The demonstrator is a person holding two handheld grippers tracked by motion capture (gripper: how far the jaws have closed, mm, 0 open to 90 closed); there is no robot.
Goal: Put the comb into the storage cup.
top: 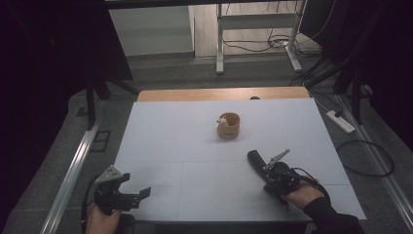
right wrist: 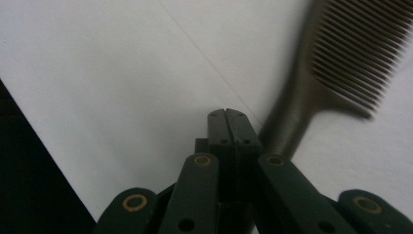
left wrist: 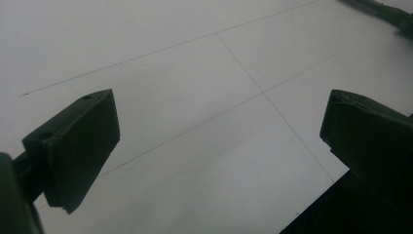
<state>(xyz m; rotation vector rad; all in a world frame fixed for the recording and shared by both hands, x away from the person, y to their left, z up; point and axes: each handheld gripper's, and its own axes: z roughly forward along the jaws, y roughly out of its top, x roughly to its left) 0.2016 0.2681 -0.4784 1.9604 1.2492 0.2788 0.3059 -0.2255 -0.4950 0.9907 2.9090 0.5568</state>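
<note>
While pressed tight together and empty, right tongs (right wrist: 227, 113) just beside dark comb (right wrist: 336, 63); left tongs (left wrist: 214, 146) wide.

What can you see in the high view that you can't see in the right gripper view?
The high view alone takes in the little brown cup in the middle of the table, the left gripper near the front edge with its jaws apart, and the floor around. The right gripper view alone makes out the comb's thin teeth. Both share the white table, the dark comb and the right gripper, its jaws shut with the comb beside them.
</note>
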